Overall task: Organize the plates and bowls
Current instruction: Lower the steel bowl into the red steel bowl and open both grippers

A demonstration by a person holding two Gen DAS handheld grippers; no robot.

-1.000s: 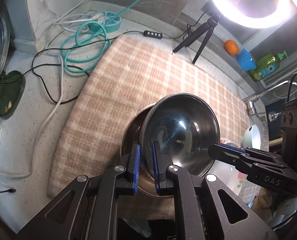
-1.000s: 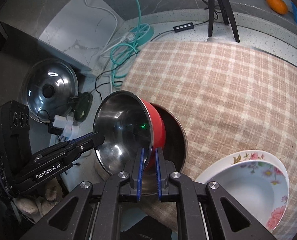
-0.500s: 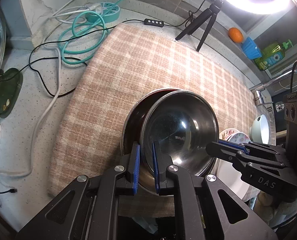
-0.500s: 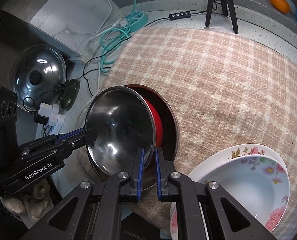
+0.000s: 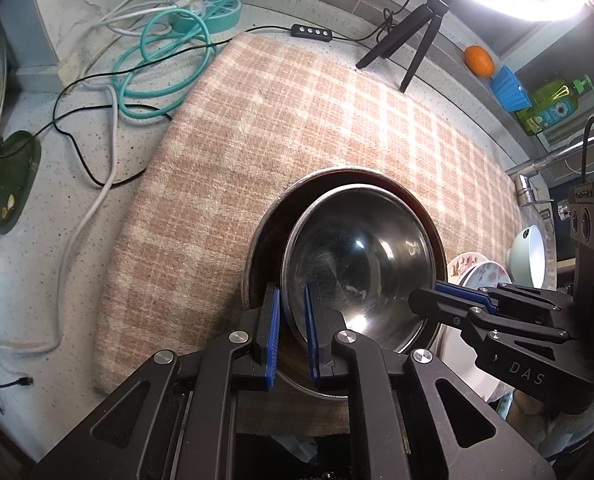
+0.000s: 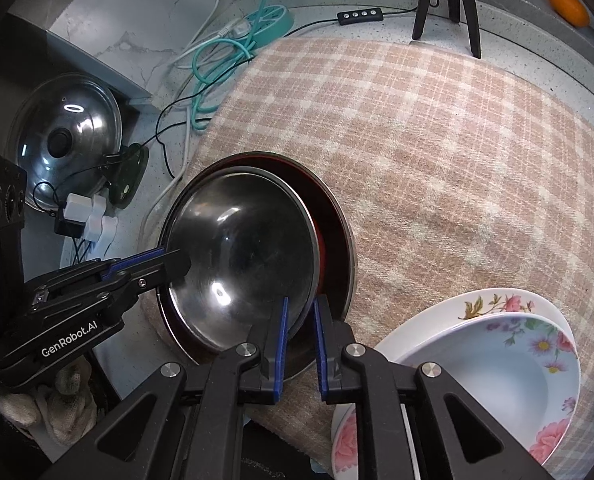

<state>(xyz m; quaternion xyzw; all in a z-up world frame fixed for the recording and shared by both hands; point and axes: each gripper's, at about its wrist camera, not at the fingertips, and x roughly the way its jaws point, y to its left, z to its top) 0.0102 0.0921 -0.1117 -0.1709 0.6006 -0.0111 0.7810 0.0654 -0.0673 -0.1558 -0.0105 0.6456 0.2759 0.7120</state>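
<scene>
A steel bowl (image 5: 357, 264) with a red outer side (image 6: 320, 240) sits nested in a larger steel bowl (image 5: 265, 240) on the plaid cloth (image 5: 257, 120). My left gripper (image 5: 291, 292) is shut on the inner bowl's near-left rim. It shows in the right wrist view as the left gripper (image 6: 173, 260). My right gripper (image 6: 301, 303) straddles the inner bowl's (image 6: 241, 248) opposite rim; its jaws are opening, with the rim still between the pads. Its tip appears in the left wrist view as the right gripper (image 5: 421, 298). The larger bowl's rim (image 6: 345, 240) rings the inner one.
Two stacked floral plates (image 6: 497, 360) lie on the cloth right of the bowls. A pot lid (image 6: 65, 136), plugs and teal cable (image 5: 157, 52) crowd the counter at left. A lamp tripod (image 5: 413, 32), an orange (image 5: 479, 60) and a white bowl (image 5: 531, 252) stand behind and right.
Both grippers sank with the inner bowl, which tipped from steeply tilted to nearly level inside the larger bowl. Its red outer side is now almost hidden.
</scene>
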